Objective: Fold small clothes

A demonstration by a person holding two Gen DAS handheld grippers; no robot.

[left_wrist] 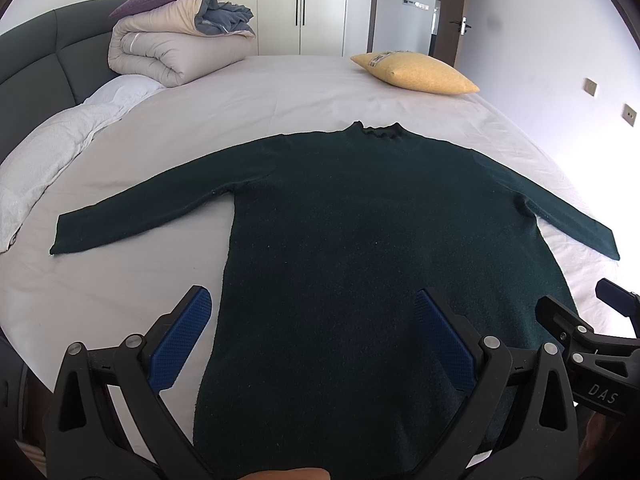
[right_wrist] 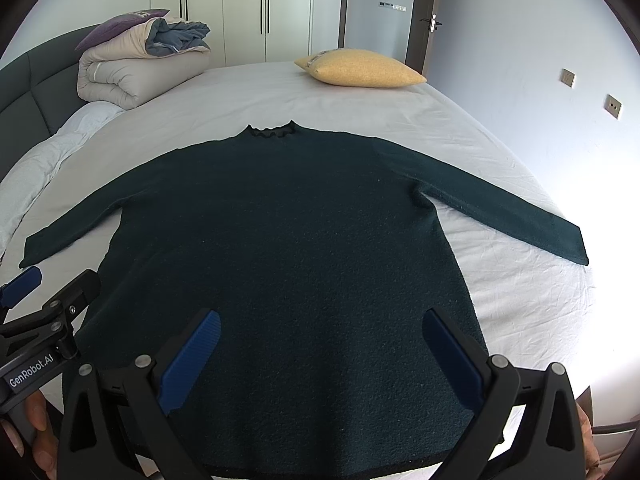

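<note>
Left gripper [left_wrist: 312, 336] jaws spread, right gripper [right_wrist: 320, 354] likewise, over dark green sweater [right_wrist: 288, 240], "GenRobot.AI", "DAS" lettering

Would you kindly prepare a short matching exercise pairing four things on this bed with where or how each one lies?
Things:
1. dark green knit sweater
2. yellow pillow
3. rolled beige duvet
4. purple cushion

Places or states:
A. on top of the rolled bedding
B. spread flat, sleeves out to both sides
C. beside the dark headboard, at the bed's far left
D. alone at the far edge of the white sheet, near the door

Pairs: 1-B, 2-D, 3-C, 4-A
</note>
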